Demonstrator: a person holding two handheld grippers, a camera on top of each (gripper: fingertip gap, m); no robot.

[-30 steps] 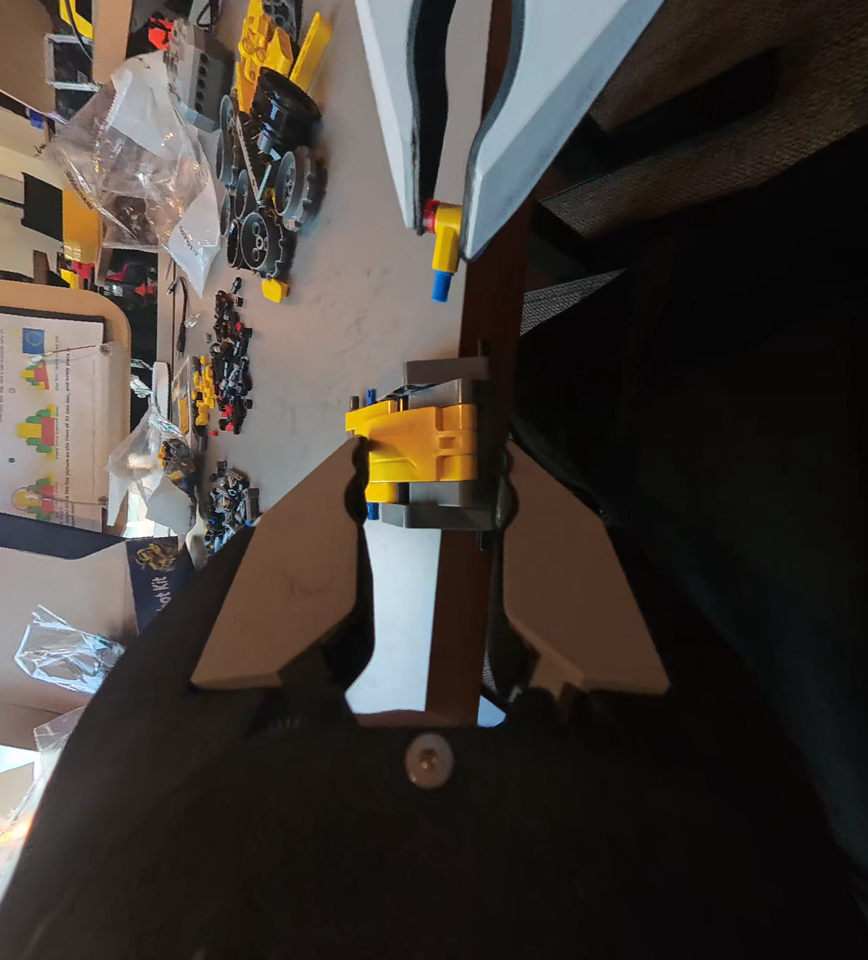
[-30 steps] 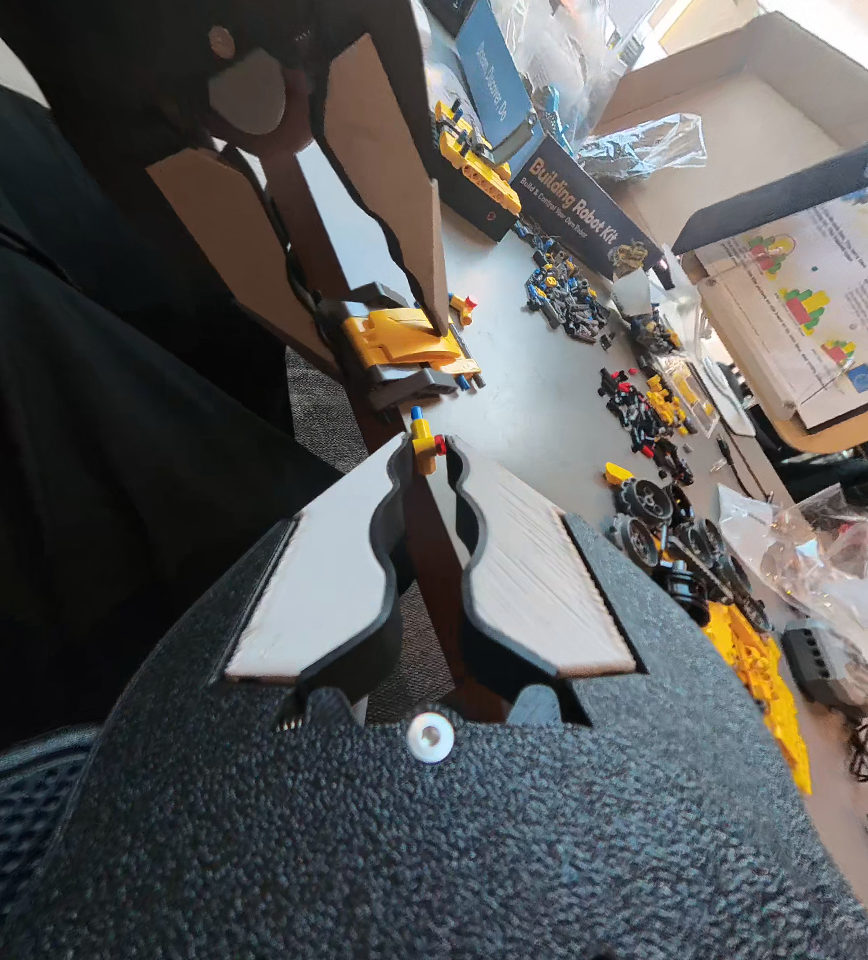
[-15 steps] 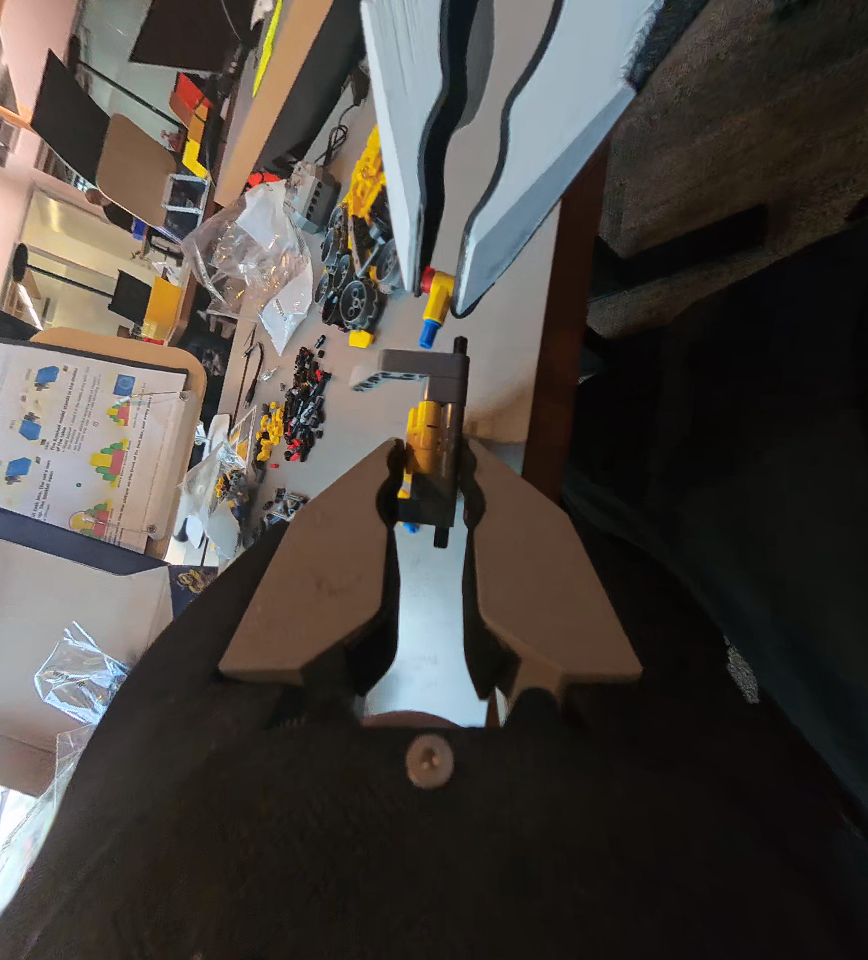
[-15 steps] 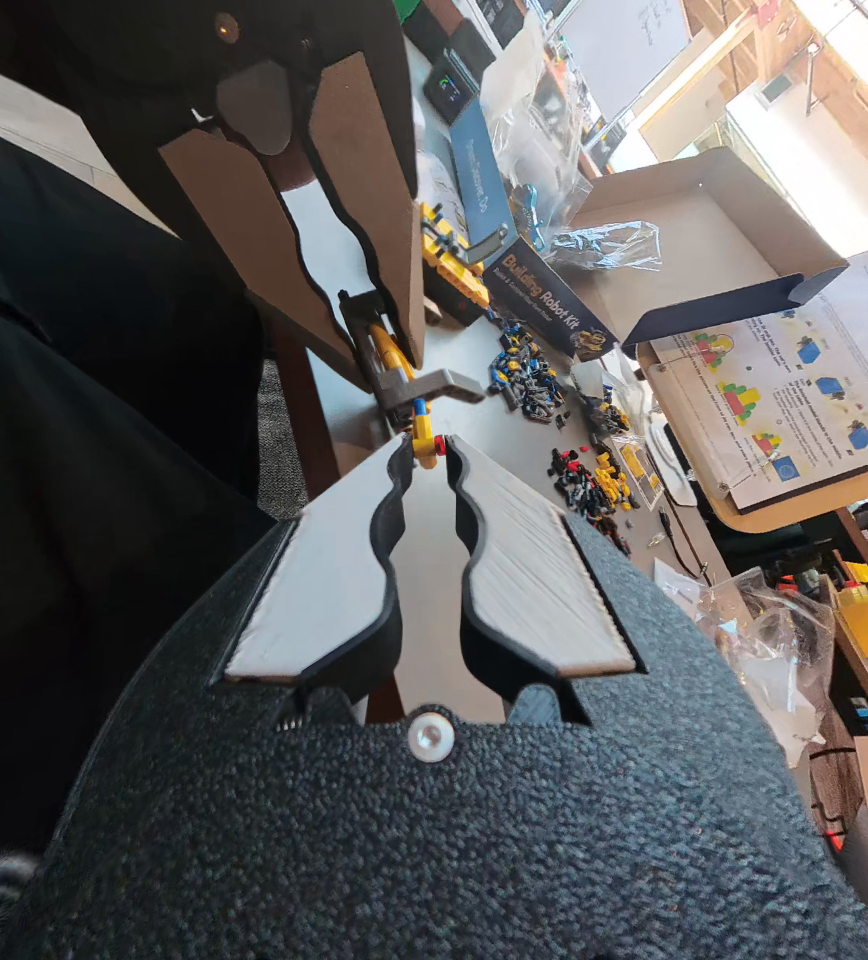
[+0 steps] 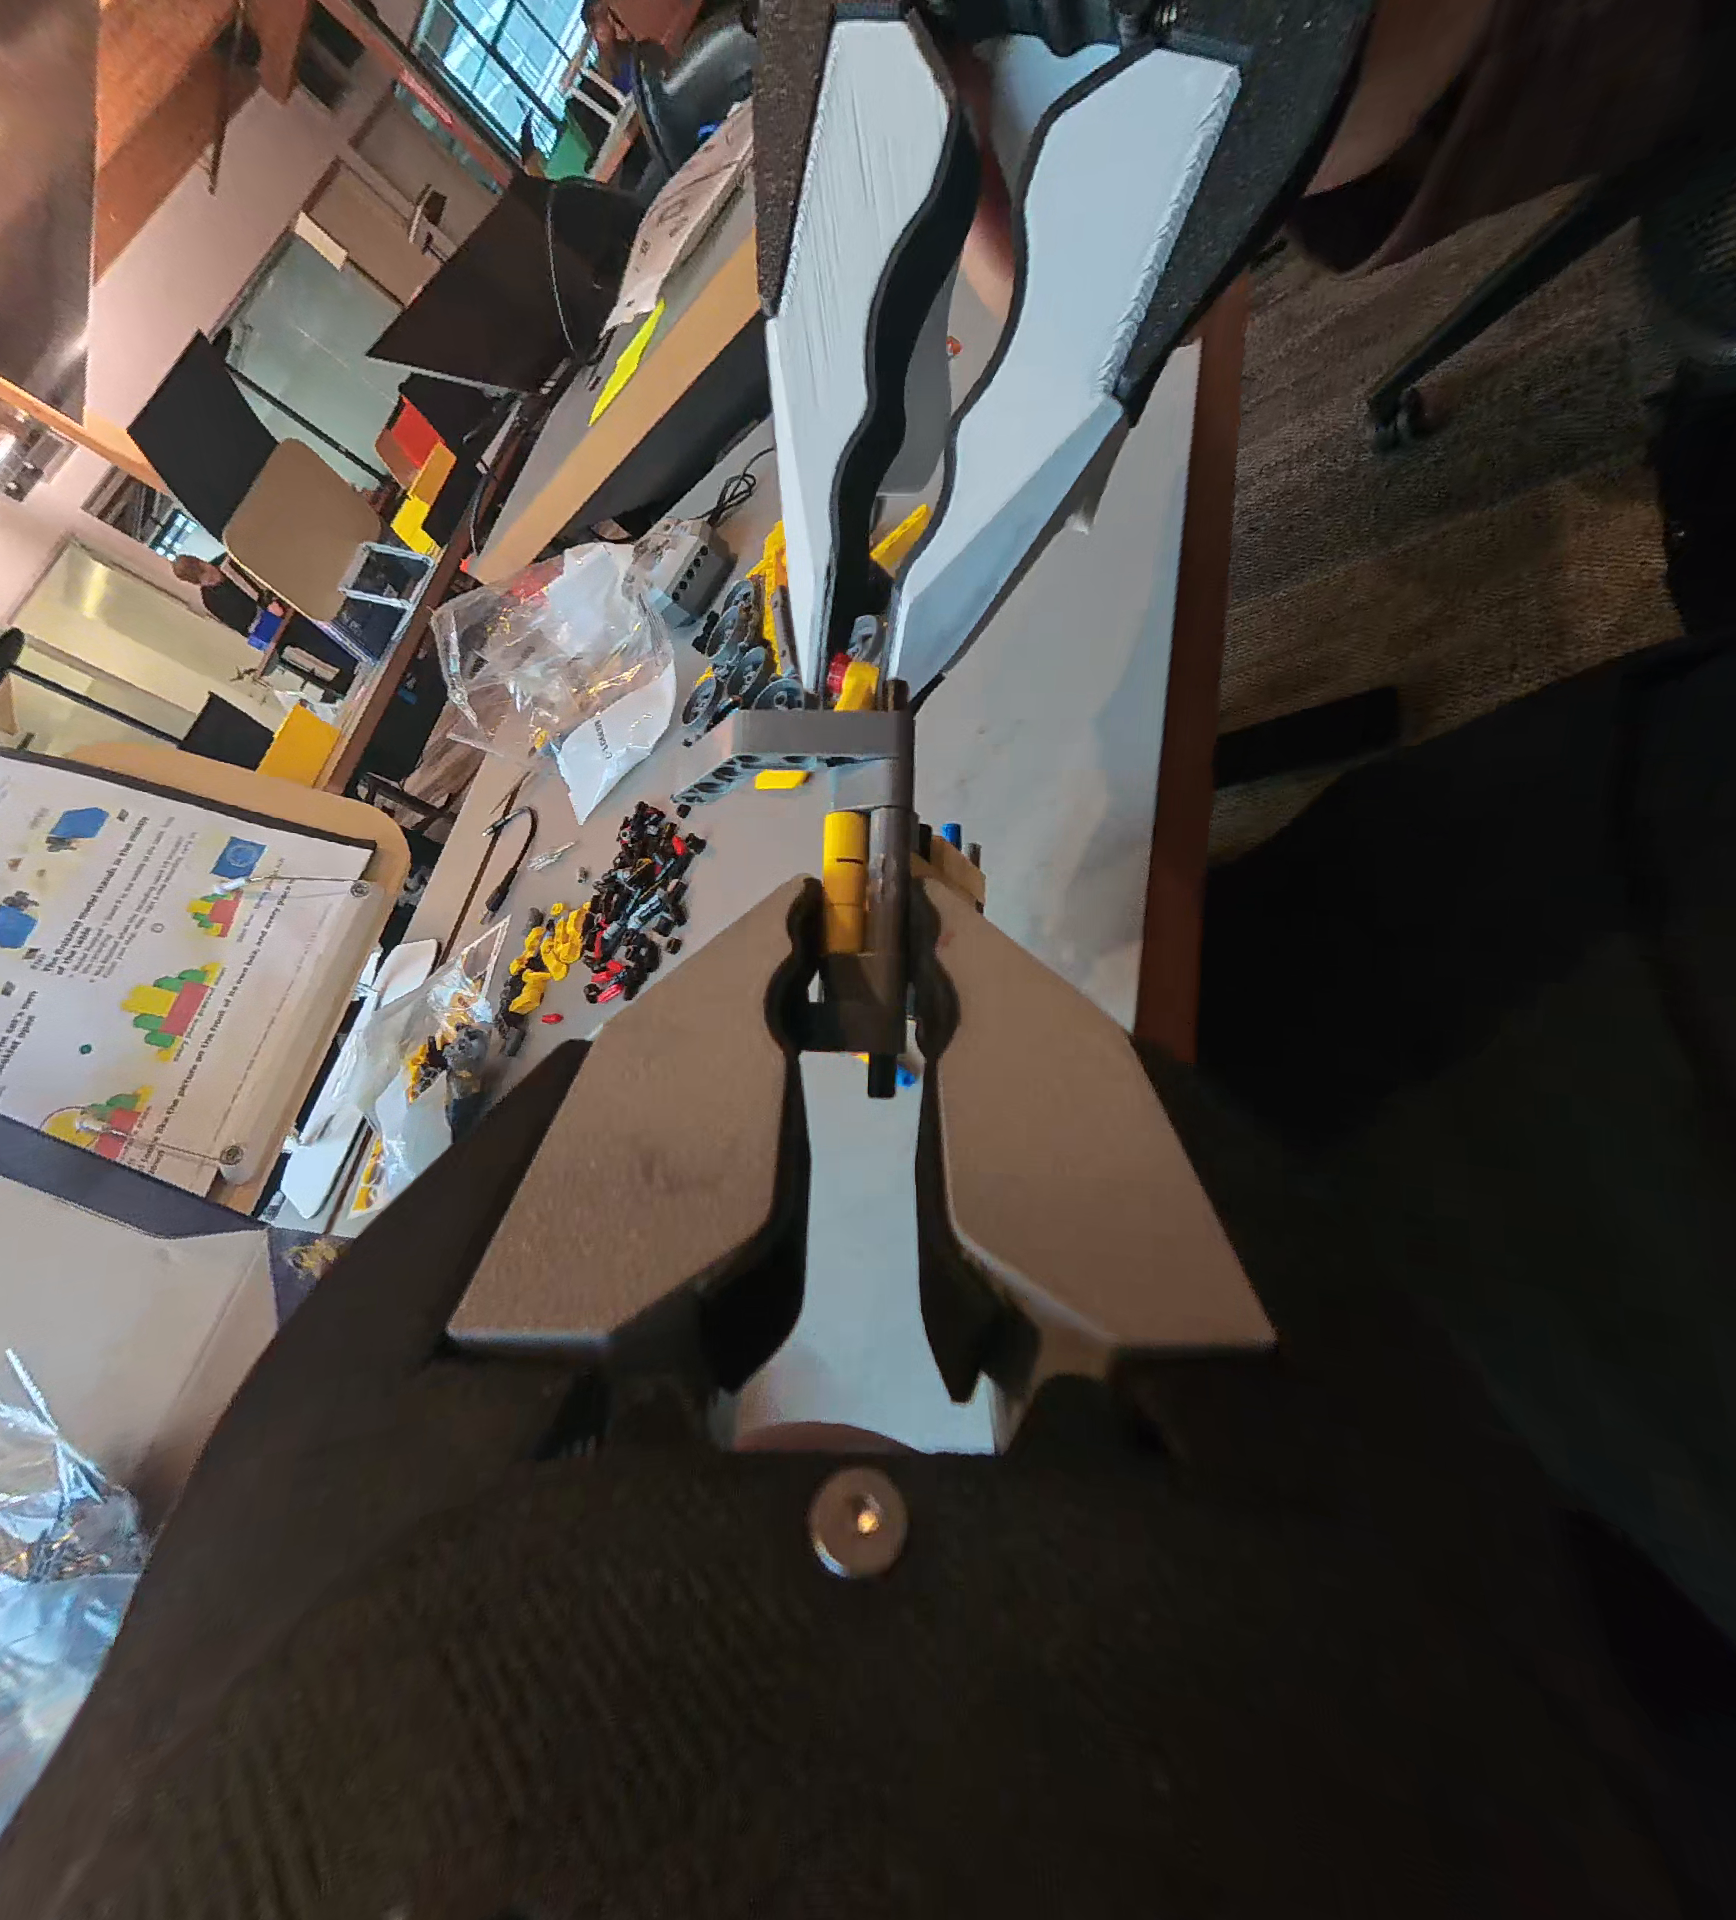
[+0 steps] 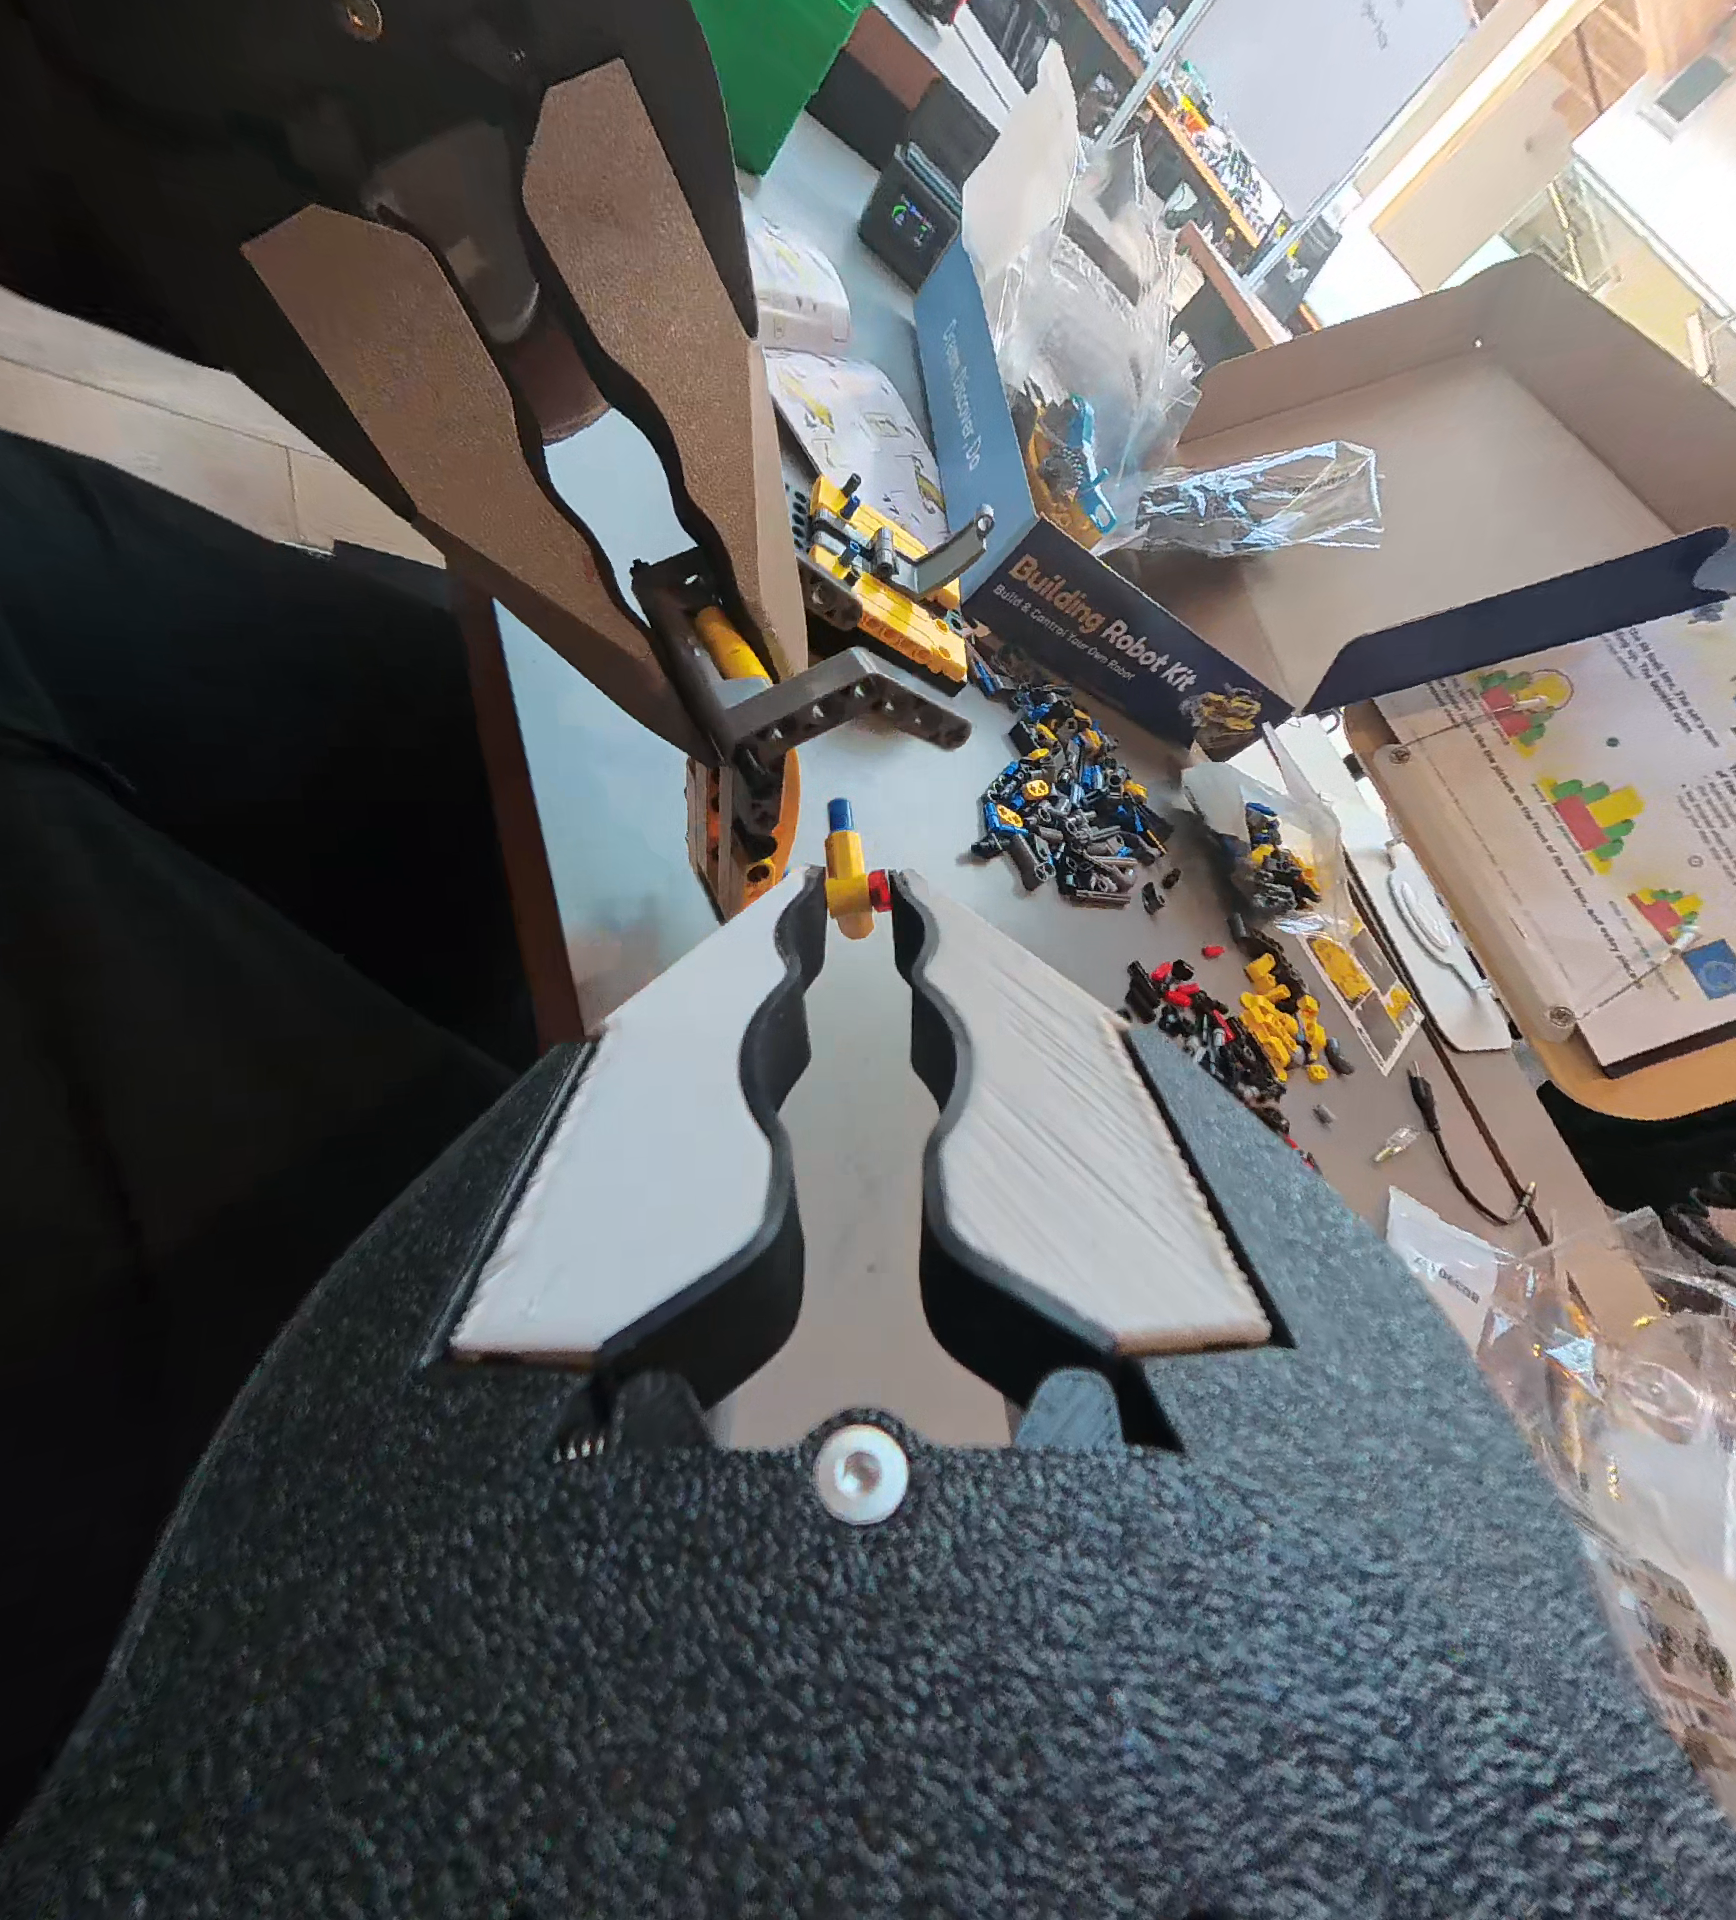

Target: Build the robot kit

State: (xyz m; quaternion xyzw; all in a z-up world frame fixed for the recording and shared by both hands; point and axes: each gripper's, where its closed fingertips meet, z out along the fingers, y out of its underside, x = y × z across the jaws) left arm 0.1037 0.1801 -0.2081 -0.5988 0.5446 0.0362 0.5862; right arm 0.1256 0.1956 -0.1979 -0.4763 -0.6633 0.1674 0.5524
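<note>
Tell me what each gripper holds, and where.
Left gripper: grey-and-yellow assembly, clamped across its grey frame. Right gripper: small yellow connector, pinched at its base.

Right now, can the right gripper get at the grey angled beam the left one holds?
Probably yes. The right gripper, shut on a small yellow connector, sits just short of the grey angled beam clamped in the left gripper, with only open air between them.
</note>
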